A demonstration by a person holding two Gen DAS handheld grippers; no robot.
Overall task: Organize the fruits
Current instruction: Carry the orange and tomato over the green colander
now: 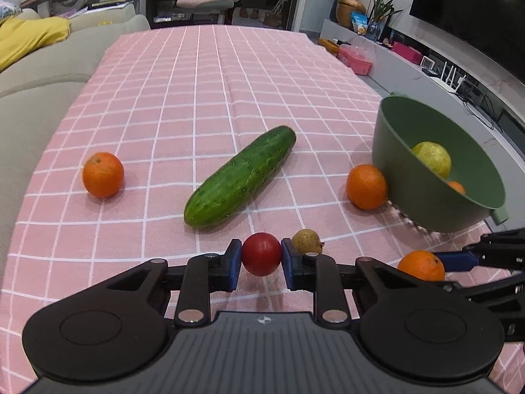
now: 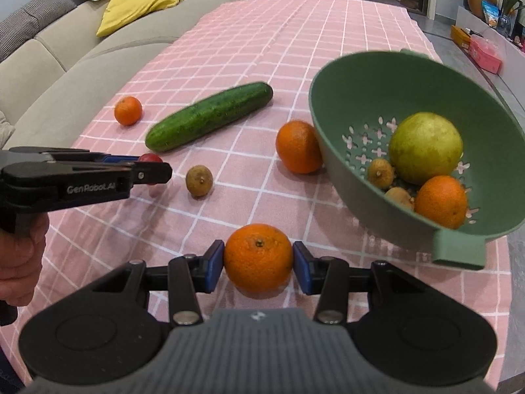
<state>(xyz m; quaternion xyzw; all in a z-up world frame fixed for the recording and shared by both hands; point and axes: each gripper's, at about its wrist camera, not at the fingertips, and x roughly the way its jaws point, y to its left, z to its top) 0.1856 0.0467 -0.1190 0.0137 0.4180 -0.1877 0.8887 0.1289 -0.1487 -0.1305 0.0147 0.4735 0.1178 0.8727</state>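
Left gripper point(image 1: 261, 256), lower centre of its view, is clamped on a red tomato point(image 1: 261, 253) just above the desk point(image 1: 213, 82). Right gripper point(image 2: 258, 259), lower centre, grips an orange point(image 2: 258, 257). Green colander point(image 2: 347, 98) sits tilted at right, holding fruit.

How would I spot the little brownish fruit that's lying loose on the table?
Start at the long cucumber on the pink checked tablecloth. Near its closer end lies the small brown fruit, beside the red tomato held in the left claw. It is the only dull, rough-skinned fruit outside the green bowl.
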